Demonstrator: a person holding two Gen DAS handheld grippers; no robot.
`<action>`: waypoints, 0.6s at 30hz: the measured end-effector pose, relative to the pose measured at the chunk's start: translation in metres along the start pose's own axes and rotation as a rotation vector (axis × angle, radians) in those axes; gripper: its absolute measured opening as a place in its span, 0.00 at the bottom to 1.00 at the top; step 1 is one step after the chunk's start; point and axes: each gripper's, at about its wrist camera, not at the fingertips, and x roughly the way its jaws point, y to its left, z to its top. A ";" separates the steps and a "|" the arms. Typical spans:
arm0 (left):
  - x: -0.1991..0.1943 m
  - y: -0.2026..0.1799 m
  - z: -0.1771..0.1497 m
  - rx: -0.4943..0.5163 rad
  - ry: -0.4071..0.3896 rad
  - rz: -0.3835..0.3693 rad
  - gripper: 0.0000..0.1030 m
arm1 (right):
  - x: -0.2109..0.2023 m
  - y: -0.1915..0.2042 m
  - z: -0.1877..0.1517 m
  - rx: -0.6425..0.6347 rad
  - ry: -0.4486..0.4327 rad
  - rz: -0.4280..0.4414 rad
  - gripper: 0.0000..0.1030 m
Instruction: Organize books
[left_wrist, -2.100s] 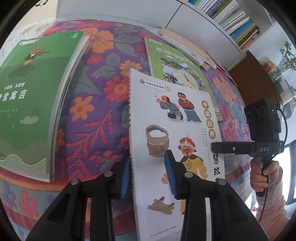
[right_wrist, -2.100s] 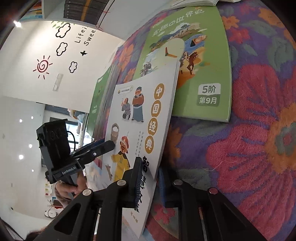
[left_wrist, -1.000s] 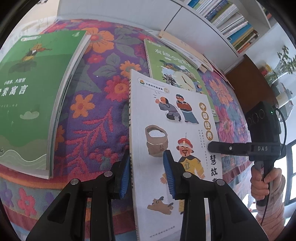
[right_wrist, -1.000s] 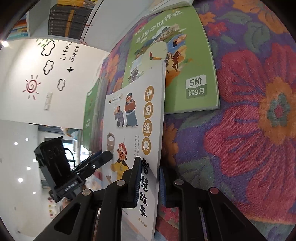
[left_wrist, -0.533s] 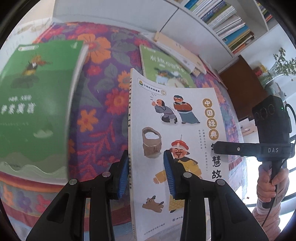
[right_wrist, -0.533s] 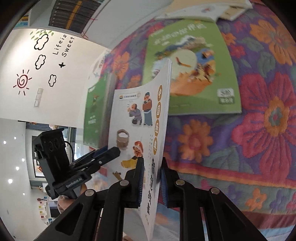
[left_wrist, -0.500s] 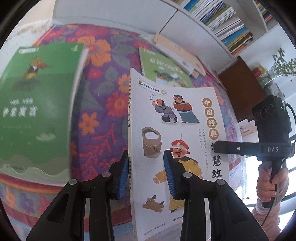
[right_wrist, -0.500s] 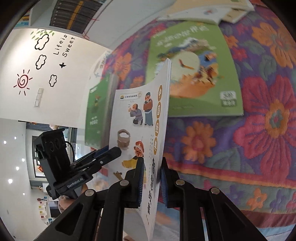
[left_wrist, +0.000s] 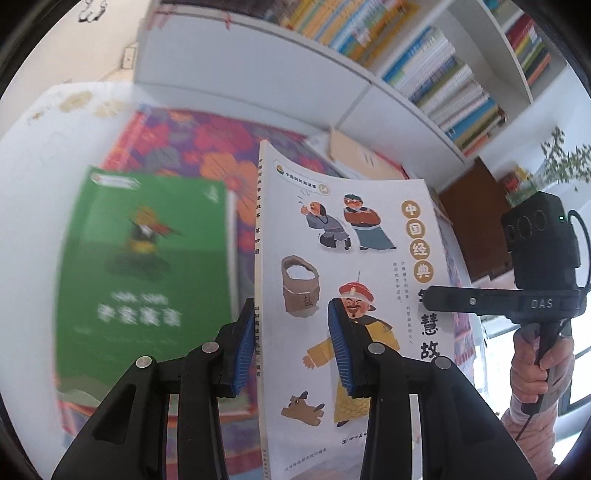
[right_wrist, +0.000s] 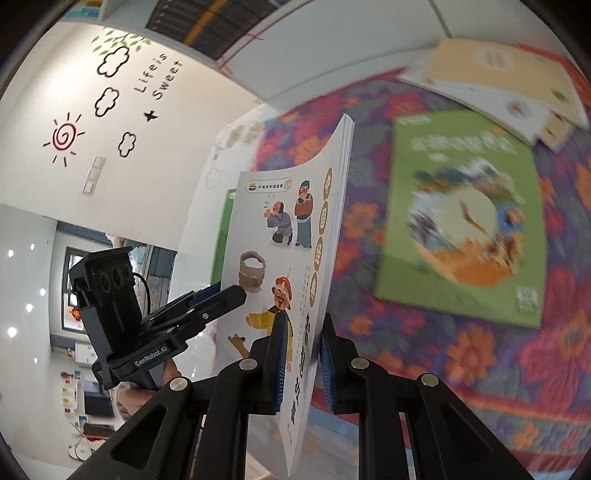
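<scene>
Left wrist view: white storybook (left_wrist: 351, 258), clamped at its spine by the left gripper (left_wrist: 291, 350) and at its fore-edge by the right gripper (right_wrist: 301, 365), has been raised clear of the floral cloth (right_wrist: 461, 350) (shelving presumably follows).

The white picture book (left_wrist: 347, 280) has a cartoon cover with figures, a sack, a dog and gold title discs. It is held clear of the flowered cloth, tilted, its top edge bowed. The dark green book (left_wrist: 147, 258) lies flat on the cloth to its left. The light green book (right_wrist: 465, 218) lies flat to its right. A loose pile of pale books (right_wrist: 495, 81) lies beyond.
</scene>
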 end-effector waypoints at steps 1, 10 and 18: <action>-0.005 0.006 0.005 -0.006 -0.011 0.004 0.33 | 0.005 0.005 0.006 -0.008 0.001 0.000 0.17; -0.024 0.076 0.025 -0.101 -0.050 0.062 0.33 | 0.083 0.041 0.048 -0.083 0.082 0.046 0.17; -0.012 0.122 0.022 -0.182 -0.033 0.091 0.33 | 0.135 0.053 0.059 -0.103 0.136 0.066 0.17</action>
